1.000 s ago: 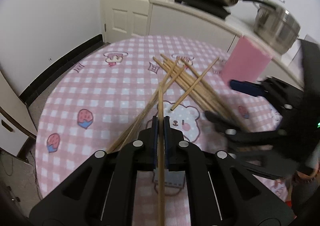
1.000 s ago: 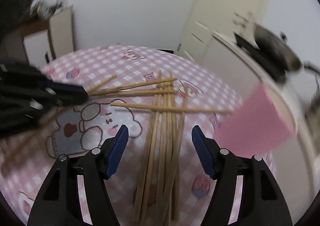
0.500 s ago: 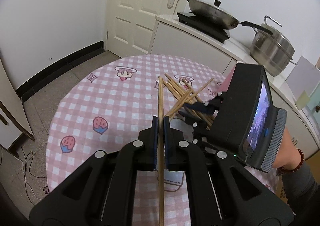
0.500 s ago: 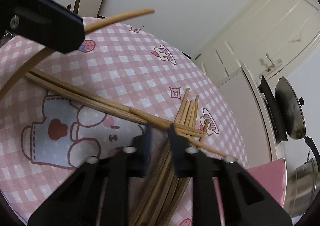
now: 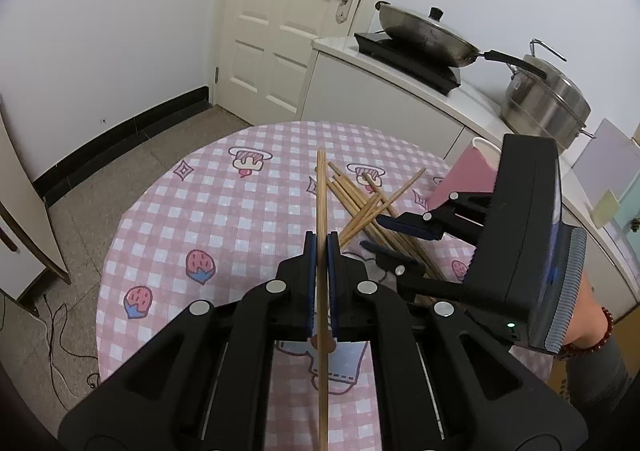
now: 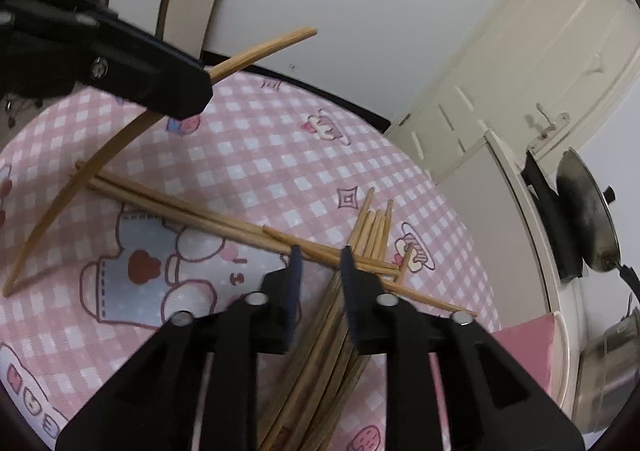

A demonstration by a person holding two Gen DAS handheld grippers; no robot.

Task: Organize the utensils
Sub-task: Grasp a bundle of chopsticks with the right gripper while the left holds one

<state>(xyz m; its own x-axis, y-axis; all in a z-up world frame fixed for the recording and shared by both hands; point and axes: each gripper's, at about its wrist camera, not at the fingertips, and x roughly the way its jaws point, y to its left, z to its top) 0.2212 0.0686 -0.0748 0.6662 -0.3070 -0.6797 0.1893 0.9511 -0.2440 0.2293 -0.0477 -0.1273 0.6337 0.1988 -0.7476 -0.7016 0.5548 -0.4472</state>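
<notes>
My left gripper point(image 5: 321, 241) is shut on one wooden chopstick point(image 5: 321, 203) and holds it above the round table with the pink checked cloth point(image 5: 200, 211). That chopstick point(image 6: 256, 53) and the left gripper point(image 6: 160, 83) also show in the right wrist view, upper left. A loose pile of several chopsticks point(image 5: 360, 203) lies mid-table. My right gripper point(image 6: 319, 251) hangs low over the pile point(image 6: 372, 235), jaws a narrow gap apart with crossing chopsticks between them. It shows in the left wrist view point(image 5: 380, 235) too. A pink cup point(image 5: 472, 175) stands at the far right.
A counter point(image 5: 400, 83) behind the table holds a wok point(image 5: 424, 35) on a hob and a steel pot point(image 5: 548, 99). A door point(image 5: 296, 11) is at the back. The pink cup point(image 6: 528, 347) sits at the table's right edge.
My left gripper has lifted the chopstick higher off the table. My right gripper came down onto the pile, closed almost fully, and now stands slightly wider.
</notes>
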